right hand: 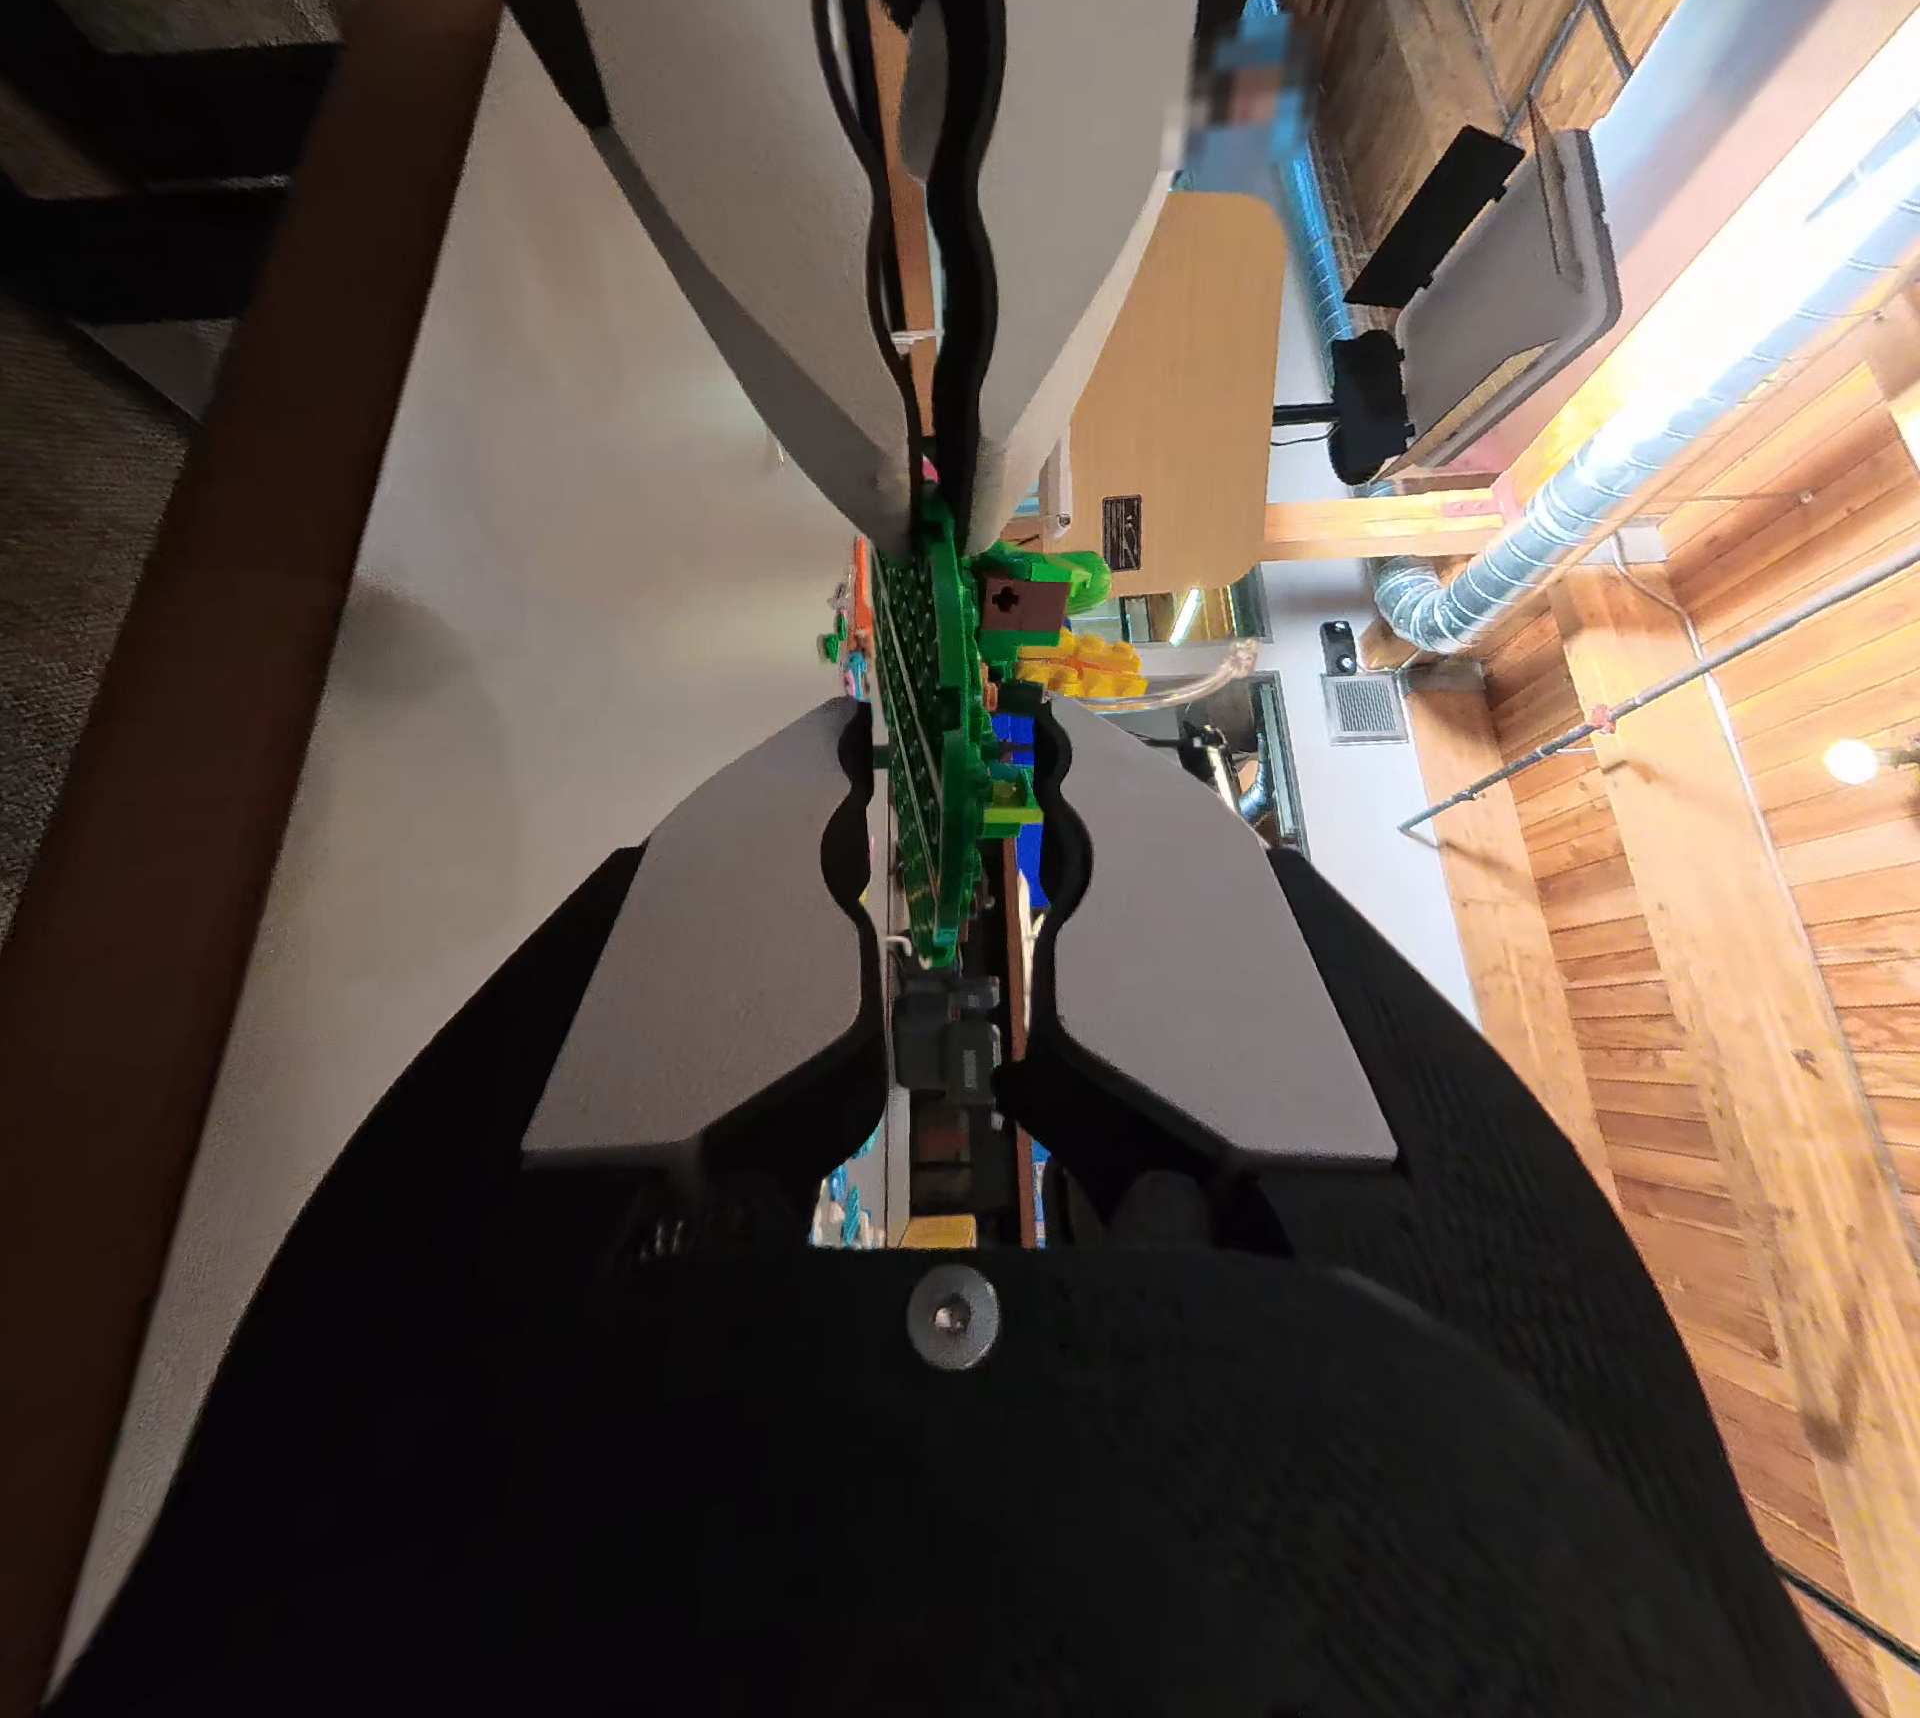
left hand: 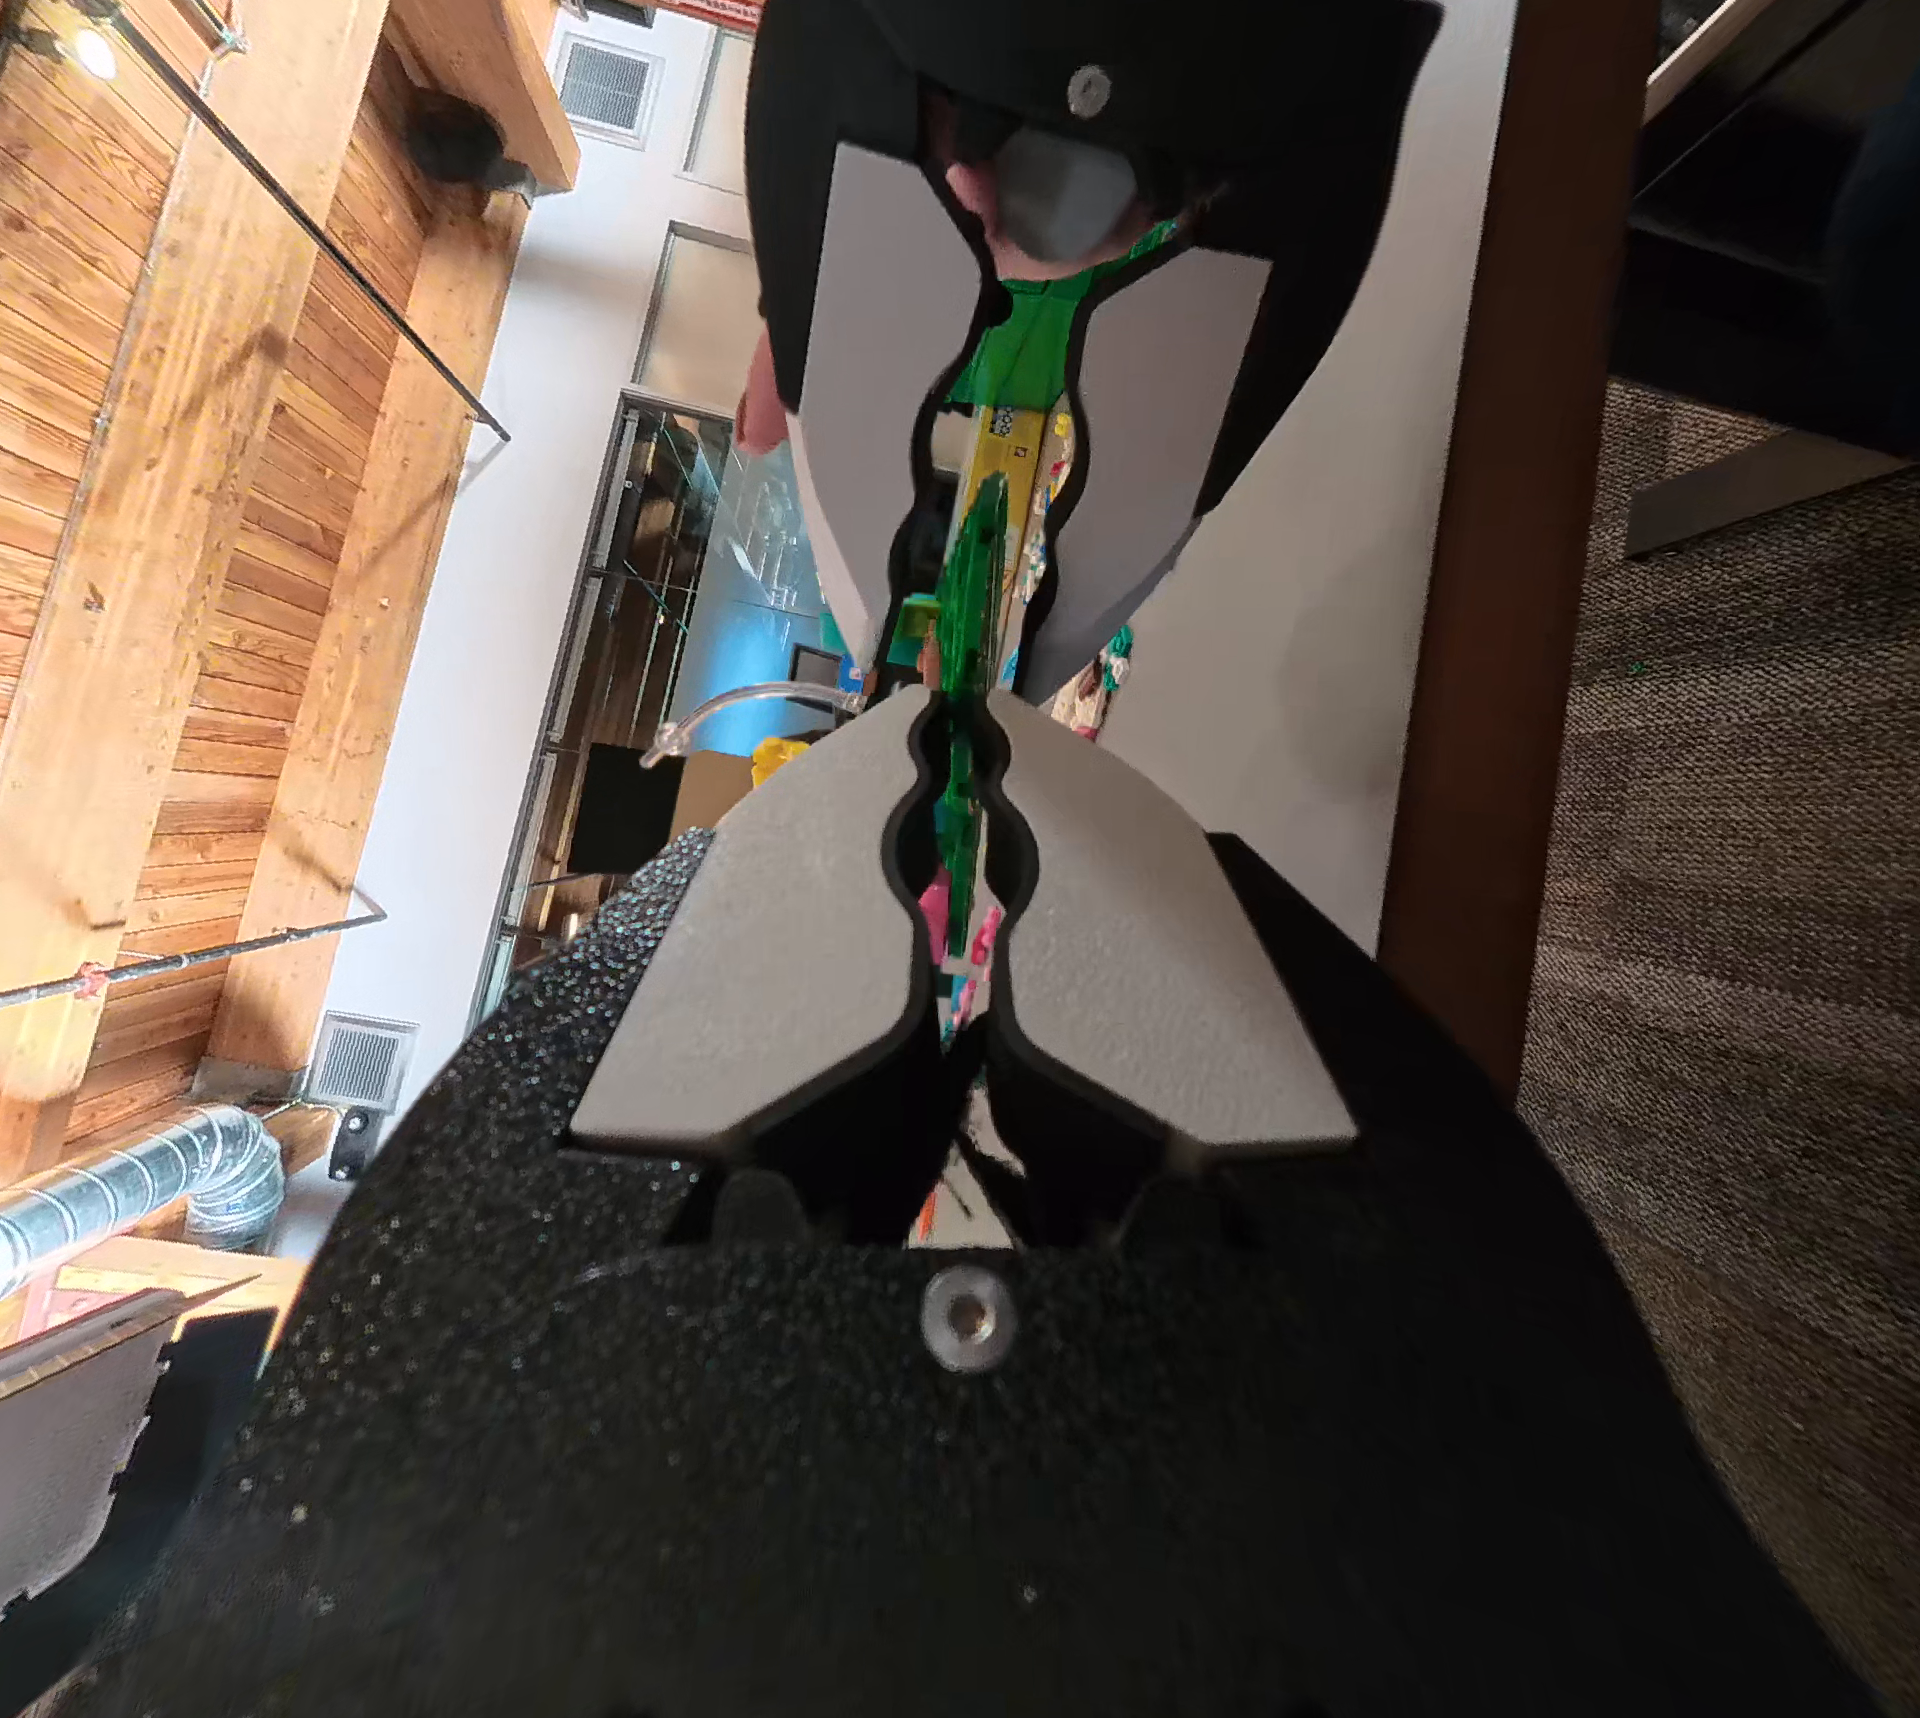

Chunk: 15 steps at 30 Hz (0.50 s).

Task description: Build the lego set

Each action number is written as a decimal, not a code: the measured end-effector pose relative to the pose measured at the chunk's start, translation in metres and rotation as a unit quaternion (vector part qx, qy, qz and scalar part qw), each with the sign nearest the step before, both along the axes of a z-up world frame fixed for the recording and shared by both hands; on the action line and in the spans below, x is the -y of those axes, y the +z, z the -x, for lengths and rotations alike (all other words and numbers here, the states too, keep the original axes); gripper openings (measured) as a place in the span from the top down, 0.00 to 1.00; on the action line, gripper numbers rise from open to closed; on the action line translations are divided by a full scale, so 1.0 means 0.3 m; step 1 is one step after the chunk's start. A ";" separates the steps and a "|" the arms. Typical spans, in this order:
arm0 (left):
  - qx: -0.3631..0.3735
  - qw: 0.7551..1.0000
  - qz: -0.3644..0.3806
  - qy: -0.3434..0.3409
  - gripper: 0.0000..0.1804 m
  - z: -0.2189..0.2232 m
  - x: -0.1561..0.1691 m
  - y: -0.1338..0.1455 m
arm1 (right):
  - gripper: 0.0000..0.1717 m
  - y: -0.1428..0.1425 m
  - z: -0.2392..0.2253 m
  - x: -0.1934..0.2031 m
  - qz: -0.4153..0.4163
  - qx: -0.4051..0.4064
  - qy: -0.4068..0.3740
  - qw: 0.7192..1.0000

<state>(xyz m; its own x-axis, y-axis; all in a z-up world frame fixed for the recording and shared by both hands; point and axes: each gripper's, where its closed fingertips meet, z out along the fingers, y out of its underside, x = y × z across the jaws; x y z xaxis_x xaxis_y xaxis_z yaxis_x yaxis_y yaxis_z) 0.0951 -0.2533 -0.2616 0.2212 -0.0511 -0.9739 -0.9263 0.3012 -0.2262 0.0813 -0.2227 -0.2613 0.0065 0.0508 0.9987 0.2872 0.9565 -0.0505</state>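
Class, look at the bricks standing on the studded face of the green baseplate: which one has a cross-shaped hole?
The brown brick, near the plate's far end beside the left gripper; the yellow bricks next to it show only round studs.

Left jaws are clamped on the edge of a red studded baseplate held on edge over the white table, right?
Not red: the baseplate is green, as the left wrist view shows. The left gripper is clamped on its edge, held on edge over the white table.

A: Where does the left wrist view sit?
B: Right behind its own tool, rolled sideways, facing the other tool close by.
A: And the right wrist view?
B: Opposite, equally near. Both share the green studded baseplate and the white worktop.
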 end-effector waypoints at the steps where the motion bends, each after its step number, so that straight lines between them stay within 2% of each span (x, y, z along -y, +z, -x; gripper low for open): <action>1: 0.000 1.000 -0.001 -0.003 0.98 -0.003 -0.001 0.002 | 0.84 0.001 0.001 -0.003 -0.003 0.000 0.001 1.000; 7: -0.003 1.000 -0.010 -0.011 0.98 -0.003 -0.020 0.016 | 0.91 0.015 0.004 -0.024 -0.031 -0.009 0.001 0.999; 15: -0.025 0.999 -0.016 -0.017 0.98 0.018 -0.071 0.020 | 0.91 0.023 0.021 -0.078 -0.039 -0.004 -0.003 0.999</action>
